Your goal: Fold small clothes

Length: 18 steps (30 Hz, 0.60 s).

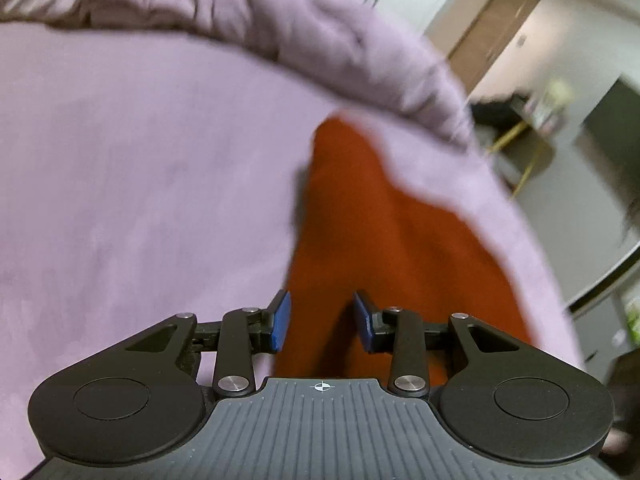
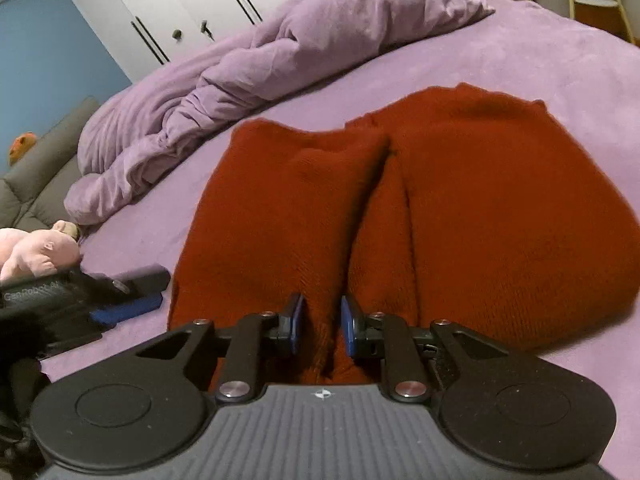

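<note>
Nearest in the right wrist view is the right claw (image 2: 322,322), its black arms and blue pads (image 2: 297,320) low in the picture. The jaws stand a little apart over a raised fold of the red knit (image 2: 460,208); the pads do not press on it. The knit lies spread on the purple bed (image 2: 560,60), running from the claw toward the far side, with a crease down its middle and a wide lobe to the right.

At the near left edge the left claw (image 2: 124,308) lies low over the bed, just beside the knit's left edge, its blue pad showing. Behind it sits a pink plush (image 2: 36,252), and farther left a grey cushion (image 2: 44,160). A crumpled purple duvet (image 2: 248,64) runs along the far left of the bed, below white wardrobe doors (image 2: 192,4).

In the left wrist view, which is blurred, the left claw (image 1: 322,322) again sits nearest, jaws clearly apart with nothing clamped. Bare bed (image 1: 140,180) fills the left. The knit (image 1: 380,240) stretches from between the jaws toward the far middle, its far end narrowing. The duvet (image 1: 300,32) curves across the far side. At the right, past the bed's edge, are a brown door (image 1: 496,28) and a yellow-framed stand (image 1: 520,148), both blurred.
</note>
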{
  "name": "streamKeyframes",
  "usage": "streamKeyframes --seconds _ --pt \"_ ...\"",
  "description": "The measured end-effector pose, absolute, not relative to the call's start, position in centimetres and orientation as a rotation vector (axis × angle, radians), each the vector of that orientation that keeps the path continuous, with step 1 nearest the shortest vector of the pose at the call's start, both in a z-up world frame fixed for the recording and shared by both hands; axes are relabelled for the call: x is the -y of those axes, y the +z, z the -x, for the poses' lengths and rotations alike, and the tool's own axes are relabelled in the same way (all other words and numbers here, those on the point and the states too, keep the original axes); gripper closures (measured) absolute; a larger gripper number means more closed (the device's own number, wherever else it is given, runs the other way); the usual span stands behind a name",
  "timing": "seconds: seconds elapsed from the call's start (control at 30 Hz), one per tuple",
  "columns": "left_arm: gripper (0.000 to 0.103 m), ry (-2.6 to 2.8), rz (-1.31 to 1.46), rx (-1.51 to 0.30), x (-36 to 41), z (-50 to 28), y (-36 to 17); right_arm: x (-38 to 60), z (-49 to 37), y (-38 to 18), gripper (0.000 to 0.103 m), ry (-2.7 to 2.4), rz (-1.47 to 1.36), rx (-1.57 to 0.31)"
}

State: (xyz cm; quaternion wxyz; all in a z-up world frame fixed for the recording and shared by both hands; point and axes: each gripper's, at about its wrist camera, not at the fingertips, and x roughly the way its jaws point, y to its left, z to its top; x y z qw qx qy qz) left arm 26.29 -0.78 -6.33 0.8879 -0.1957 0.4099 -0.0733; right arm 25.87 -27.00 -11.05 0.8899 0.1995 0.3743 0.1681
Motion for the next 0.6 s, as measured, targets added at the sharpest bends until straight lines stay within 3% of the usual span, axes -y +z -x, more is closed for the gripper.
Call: streamKeyframes --seconds 0.07,0.13,0.2,0.23,0.53,0.57,0.6 --pt "0.061 -0.155 0.387 -0.839 0.4 -26.2 -7.2 27.2 -25.6 -10.0 0.083 0.346 -0.386 -0.771" --pt "0.059 -0.157 0.389 -0.829 0.1 -25.7 -7.1 28.0 -25.2 -8.7 0.072 0.324 -0.399 -0.713" --pt "0.058 -0.158 0.434 -0.836 -0.4 -25.5 -7.0 29.0 -25.5 -8.0 0.052 0.29 -0.403 -0.688" --pt "0.059 -0.15 0.458 -0.839 -0.7 -25.3 -6.9 29.4 -25.8 -7.9 0.049 0.268 -0.413 -0.685" --pt "0.06 -0.067 0.387 -0.836 -1.0 -24.8 -5.9 29.0 -30.7 -9.8 0.046 0.333 -0.568 -0.798" --pt "0.06 -0.068 0.376 -0.837 -0.9 -24.5 -5.9 28.4 -31.1 -9.7 0.048 0.351 -0.565 -0.805" --pt "0.06 -0.072 0.368 -0.836 -0.8 -24.2 -5.9 27.9 -31.3 -9.8 0.058 0.349 -0.545 -0.808"
